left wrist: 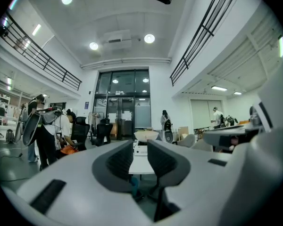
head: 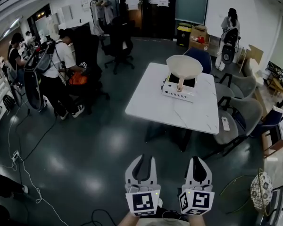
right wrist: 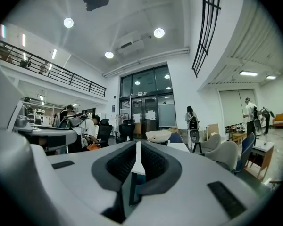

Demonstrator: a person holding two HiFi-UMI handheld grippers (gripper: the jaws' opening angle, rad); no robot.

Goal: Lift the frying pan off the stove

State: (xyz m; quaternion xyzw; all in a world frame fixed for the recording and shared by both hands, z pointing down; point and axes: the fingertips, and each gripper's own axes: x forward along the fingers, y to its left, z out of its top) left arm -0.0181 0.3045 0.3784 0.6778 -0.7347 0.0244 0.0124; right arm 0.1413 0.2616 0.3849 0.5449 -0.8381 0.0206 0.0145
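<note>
left gripper (head: 142,160): jaws together, empty
right gripper (head: 199,162): jaws together, empty
frying pan (head: 184,66): on stove (head: 178,93), well apart from both
risk: closed jaws would likely shove the handle (head: 180,84), not grab it

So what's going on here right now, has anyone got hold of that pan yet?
Not yet. The frying pan sits untouched on the white stove on the table, its handle pointing toward the person. The left gripper and the right gripper are both shut and empty, held side by side over the dark floor, well short of the table.
</note>
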